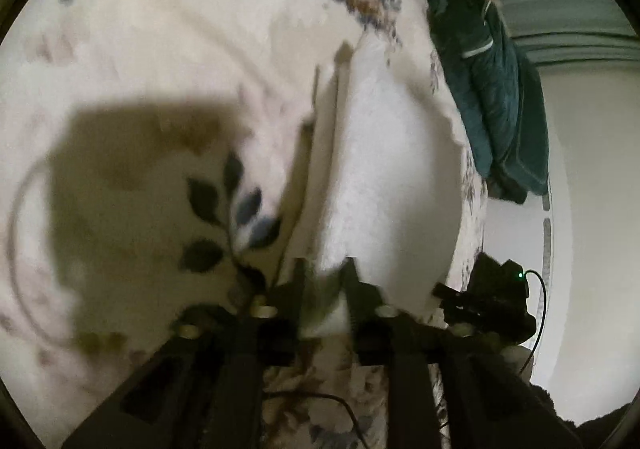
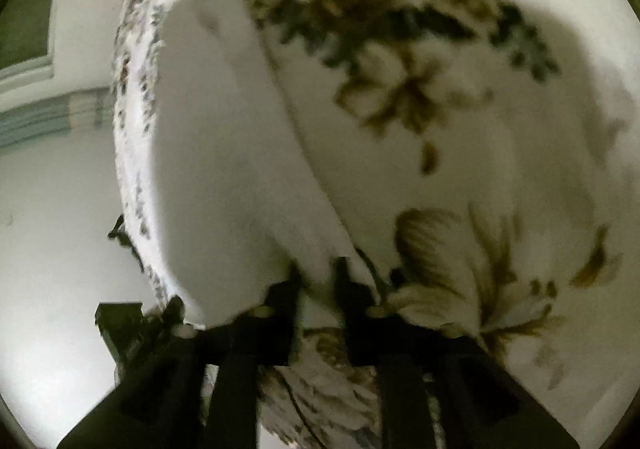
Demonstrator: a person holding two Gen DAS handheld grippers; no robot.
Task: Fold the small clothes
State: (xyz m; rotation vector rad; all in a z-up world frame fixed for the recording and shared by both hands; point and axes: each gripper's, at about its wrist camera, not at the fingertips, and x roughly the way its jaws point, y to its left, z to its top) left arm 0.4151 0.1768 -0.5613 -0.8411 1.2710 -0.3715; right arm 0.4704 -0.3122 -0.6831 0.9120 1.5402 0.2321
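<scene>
White cloth (image 1: 380, 177) is seen stretched over the floral bedspread (image 1: 160, 49), its near edge pinched by the left gripper (image 1: 325, 273) and right gripper (image 2: 316, 273).

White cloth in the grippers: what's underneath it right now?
The white cloth lies over a flowered bedspread, which shows all around it. Both grippers, left and right, pinch its near edge. Whatever lies directly beneath the cloth is covered.

One small white fleecy cloth garment (image 1: 384, 169), as I see it: partly folded, layered edges showing, lying along the edge of the floral bedspread (image 1: 160, 49).
</scene>
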